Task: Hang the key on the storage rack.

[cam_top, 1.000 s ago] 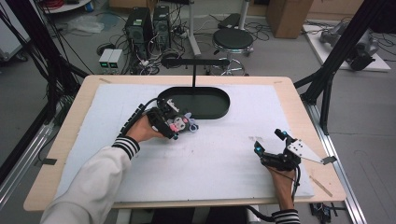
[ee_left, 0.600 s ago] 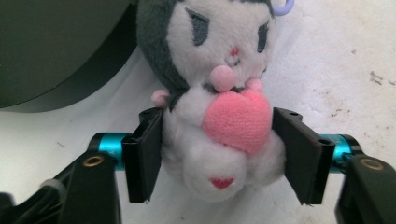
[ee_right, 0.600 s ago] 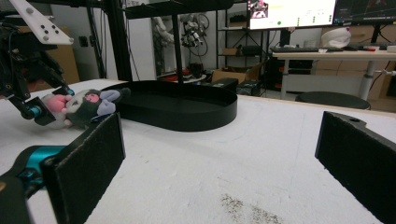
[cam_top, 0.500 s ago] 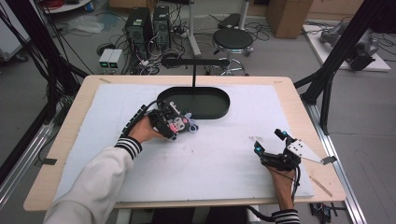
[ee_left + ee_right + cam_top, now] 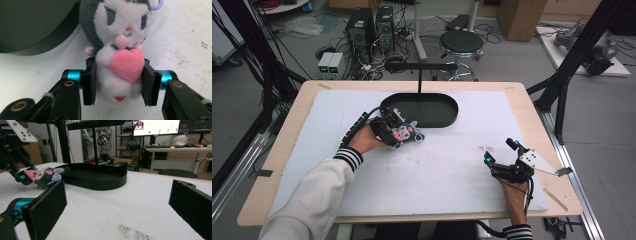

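The plush doll [image 5: 117, 57] lay on its back on the white table cover [image 5: 442, 175], just beside the near rim of the black oval tray [image 5: 447, 112]. The left gripper [image 5: 117, 83] had just been closing, and its jaws were pinched on the doll's white body, one pad on each flank at the level of the pink heart [image 5: 126, 65]. The pads [image 5: 88, 83] were seen sunk into the soft fabric in the left gripper view, so the grip was judged to be seated and the lift to be the step in hand.

A straight rise would be called for first, so that the doll's grey head, which lay toward the tray, was not dragged against the tray wall. Only once the rim was cleared should the doll be carried over the tray floor. Because the stuffing was soft, the squeeze should be kept steady; a slackened grip could let the body slip out, head-heavy end first. The lilac loop [image 5: 157, 3] at the head should be watched lest it catch on the rim.

The right gripper [image 5: 501, 151] rested well apart near the table's right edge, with its jaws spread wide and nothing between them; it was best left there, out of the path.
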### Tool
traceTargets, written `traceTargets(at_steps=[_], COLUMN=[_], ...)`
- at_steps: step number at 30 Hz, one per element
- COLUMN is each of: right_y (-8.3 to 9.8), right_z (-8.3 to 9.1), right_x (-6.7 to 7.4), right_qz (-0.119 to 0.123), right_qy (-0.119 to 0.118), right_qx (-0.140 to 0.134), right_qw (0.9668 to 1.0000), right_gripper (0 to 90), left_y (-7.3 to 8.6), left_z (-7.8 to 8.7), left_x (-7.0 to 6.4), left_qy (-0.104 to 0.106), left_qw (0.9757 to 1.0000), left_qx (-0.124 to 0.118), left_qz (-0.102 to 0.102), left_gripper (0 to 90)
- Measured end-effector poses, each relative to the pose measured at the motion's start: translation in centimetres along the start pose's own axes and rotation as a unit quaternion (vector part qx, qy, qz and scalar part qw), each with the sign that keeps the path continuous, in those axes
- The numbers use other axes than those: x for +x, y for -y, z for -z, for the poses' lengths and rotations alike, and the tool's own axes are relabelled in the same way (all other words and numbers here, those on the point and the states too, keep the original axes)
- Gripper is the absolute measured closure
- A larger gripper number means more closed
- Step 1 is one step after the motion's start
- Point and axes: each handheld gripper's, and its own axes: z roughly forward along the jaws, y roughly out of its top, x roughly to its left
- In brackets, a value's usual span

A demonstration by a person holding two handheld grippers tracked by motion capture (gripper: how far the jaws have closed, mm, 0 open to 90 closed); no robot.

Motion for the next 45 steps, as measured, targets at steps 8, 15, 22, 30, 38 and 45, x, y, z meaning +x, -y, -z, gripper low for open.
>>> traceTargets(at_steps=[8,15,22,30,38,45], right_y=[0.0,0.0,0.0,0.0,0.0,0.0], right_z=[0.0,0.0,0.0,0.0,0.0,0.0], right_x=[0.0,0.0,0.0,0.1,0.0,0.0], right_qz=[0.0,0.002,0.002,0.003,0.005,0.006], right_qy=[0.0,0.0,0.0,0.001,0.0,0.001], right_qx=[0.001,0.001,0.001,0.002,0.0,0.001], right_qw=[1.0,1.0,1.0,1.0,1.0,1.0], right_gripper=[0.5,0.5,0.5,0.5,0.5,0.5], left_y=[0.0,0.5,1.1,2.0,2.7,2.8], left_z=[1.0,3.0,4.5,6.3,7.6,8.6], left_x=[0.0,0.5,1.6,2.9,3.7,4.5], left_qy=[-0.002,-0.013,-0.028,-0.053,-0.071,-0.079], left_qw=[0.9994,0.9961,0.9903,0.9799,0.9726,0.9654], left_qx=[-0.033,-0.083,-0.122,-0.169,-0.191,-0.211], left_qz=[0.004,0.027,0.059,0.092,0.113,0.13], left_gripper=[54.4,54.4,54.4,54.4,54.4,54.4])
